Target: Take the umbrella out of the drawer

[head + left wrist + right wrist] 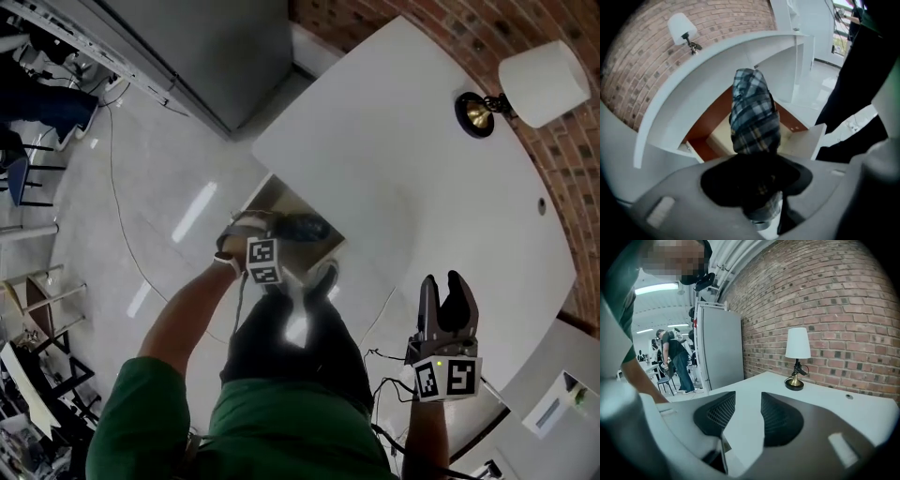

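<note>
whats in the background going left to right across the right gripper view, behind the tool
standing person → tall grey cabinet → table lamp → small hole in the desk

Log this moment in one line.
left claw: shut on plaid umbrella, over open drawer | right claw: open, empty, above white desk

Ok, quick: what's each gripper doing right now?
Left gripper: closed, holding the folded plaid umbrella.
Right gripper: open, nothing between its jaws.
</note>
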`<state>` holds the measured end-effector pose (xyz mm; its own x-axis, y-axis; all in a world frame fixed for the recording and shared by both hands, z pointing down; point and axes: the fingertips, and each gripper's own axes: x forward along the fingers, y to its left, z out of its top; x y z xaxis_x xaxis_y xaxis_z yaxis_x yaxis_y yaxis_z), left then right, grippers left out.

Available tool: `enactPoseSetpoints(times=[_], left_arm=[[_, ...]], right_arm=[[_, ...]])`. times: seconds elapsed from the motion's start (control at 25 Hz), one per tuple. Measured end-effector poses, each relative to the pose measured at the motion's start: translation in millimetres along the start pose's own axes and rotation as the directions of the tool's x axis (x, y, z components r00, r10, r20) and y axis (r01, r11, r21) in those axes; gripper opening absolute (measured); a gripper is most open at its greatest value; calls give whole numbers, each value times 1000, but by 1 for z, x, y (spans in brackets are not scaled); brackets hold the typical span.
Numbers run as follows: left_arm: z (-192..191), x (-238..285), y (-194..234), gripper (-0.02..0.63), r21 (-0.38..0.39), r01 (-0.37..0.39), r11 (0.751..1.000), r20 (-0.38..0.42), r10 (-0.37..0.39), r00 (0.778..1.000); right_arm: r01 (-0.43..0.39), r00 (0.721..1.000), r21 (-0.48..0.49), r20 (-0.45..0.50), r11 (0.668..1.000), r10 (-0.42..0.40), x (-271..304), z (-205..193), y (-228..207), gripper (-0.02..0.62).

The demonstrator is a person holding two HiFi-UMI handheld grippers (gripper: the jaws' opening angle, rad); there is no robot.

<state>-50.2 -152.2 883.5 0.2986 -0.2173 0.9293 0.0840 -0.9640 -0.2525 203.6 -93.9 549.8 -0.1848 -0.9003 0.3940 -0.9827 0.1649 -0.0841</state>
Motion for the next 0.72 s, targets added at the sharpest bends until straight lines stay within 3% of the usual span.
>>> enactPoseSetpoints(times=[0.36, 0.48, 0.72], left_arm=[[-12, -130, 11, 187, -176, -16, 984, 69, 29, 997], [-9, -167, 20, 187, -249, -2, 968, 98, 27, 995], [6, -219, 61, 189, -314, 7, 949, 147, 42, 988]], right_arm=[[-47, 996, 27, 80, 999, 45, 2, 70, 41, 169], [-45, 993, 38, 111, 998, 40, -2, 91, 53, 169], [-10, 982, 73, 188, 997, -4, -23, 136, 73, 169]])
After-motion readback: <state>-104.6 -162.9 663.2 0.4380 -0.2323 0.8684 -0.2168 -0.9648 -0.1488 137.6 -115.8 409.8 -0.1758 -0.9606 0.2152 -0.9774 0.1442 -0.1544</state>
